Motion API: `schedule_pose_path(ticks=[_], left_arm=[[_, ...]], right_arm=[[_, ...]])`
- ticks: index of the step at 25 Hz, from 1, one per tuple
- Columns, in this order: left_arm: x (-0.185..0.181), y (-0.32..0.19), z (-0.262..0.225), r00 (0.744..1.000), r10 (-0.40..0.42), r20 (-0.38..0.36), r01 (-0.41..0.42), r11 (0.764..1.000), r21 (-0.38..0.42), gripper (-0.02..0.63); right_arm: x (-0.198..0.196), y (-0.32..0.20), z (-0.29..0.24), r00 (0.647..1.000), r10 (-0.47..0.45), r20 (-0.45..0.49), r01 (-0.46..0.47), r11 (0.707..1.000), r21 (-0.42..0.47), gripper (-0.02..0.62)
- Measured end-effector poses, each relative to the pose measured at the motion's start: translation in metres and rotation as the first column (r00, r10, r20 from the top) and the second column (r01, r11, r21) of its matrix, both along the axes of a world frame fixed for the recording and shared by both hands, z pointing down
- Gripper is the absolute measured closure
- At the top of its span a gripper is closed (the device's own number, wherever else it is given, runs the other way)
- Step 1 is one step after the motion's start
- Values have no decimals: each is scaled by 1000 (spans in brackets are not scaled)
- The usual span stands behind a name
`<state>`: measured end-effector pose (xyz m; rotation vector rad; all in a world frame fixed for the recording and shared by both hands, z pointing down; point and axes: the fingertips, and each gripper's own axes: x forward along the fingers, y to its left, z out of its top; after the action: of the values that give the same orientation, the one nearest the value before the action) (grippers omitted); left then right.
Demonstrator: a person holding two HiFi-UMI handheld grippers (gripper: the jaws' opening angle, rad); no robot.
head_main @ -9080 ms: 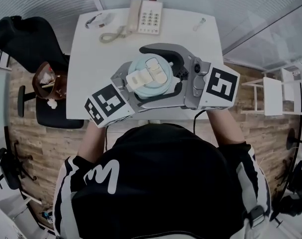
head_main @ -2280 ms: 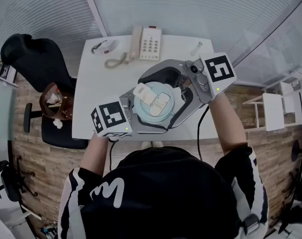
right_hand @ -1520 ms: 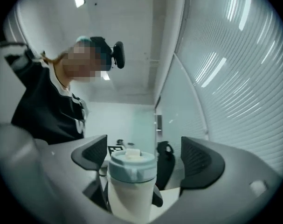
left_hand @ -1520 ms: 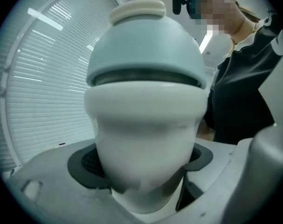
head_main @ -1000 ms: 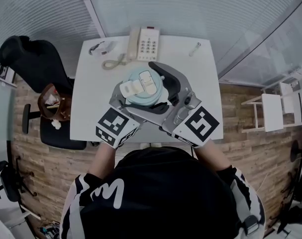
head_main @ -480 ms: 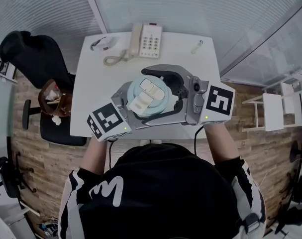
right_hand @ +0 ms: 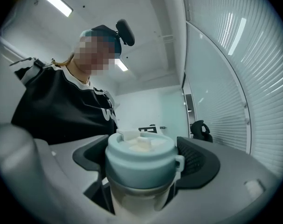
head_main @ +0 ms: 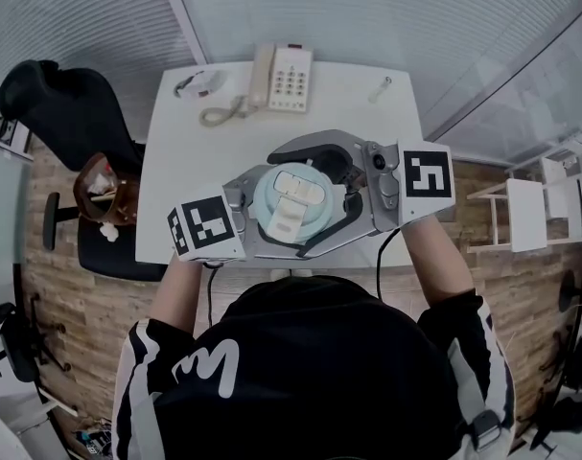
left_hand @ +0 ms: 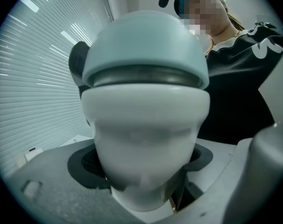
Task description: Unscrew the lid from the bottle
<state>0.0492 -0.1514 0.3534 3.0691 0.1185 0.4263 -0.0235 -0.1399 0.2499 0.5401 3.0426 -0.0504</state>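
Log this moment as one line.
left gripper: shut on bottle | right gripper: shut on lid | lid: on bottle

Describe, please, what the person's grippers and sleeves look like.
The left gripper and right gripper are light grey, with dark-padded fingers and a white cube of black square markers each. A black cable trails from each. Sleeves are black with white stripes.

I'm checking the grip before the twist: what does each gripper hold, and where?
The left gripper clamps the bottle by its white body; the right gripper grips the blue lid by its sides.
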Motion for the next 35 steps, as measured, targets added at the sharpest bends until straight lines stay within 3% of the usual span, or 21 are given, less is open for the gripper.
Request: schedule_pose_path(ticks=[7,10,12,14,15,17,19,24,27,30,35], left_arm=[[4,11,4,996,87,21,-87,996,-6,160],[3,11,4,996,84,-1,-84,996,-27,160],[0,6,3,999,31,-32,-33,998,-55,160],[-7,-10,1,994,-86,-67,82,994,-68,160],[-12,-21,1,985,-156,-76,151,986,-66,160],[-23,-43,4,956,-286,-63,284,958,-44,160],[-32,-61,7,921,-388,-48,387,922,-25,160],[-42,-88,11,827,-561,-32,561,827,34,160],[-40,-94,9,798,-602,-31,602,797,32,160],[-36,-91,11,805,-593,-6,592,805,42,160],[-34,-80,18,850,-526,45,522,850,76,160]], right_arm=[[3,11,6,980,-177,-85,181,983,35,146],[1,10,8,972,-217,-91,219,976,17,144],[-1,2,2,987,-153,-36,154,988,17,144],[1,-17,-7,998,40,48,-42,999,35,133],[4,-29,-10,984,160,84,-163,986,35,133],[7,-50,-15,914,387,118,-388,922,-14,133],[5,-60,-12,827,553,102,-551,833,-50,130],[-21,-68,7,685,728,31,-728,685,25,135],[-22,-82,9,621,783,15,-783,621,-21,168],[-21,-78,10,634,773,17,-773,634,16,161],[-20,-69,13,707,706,22,-707,707,21,160]])
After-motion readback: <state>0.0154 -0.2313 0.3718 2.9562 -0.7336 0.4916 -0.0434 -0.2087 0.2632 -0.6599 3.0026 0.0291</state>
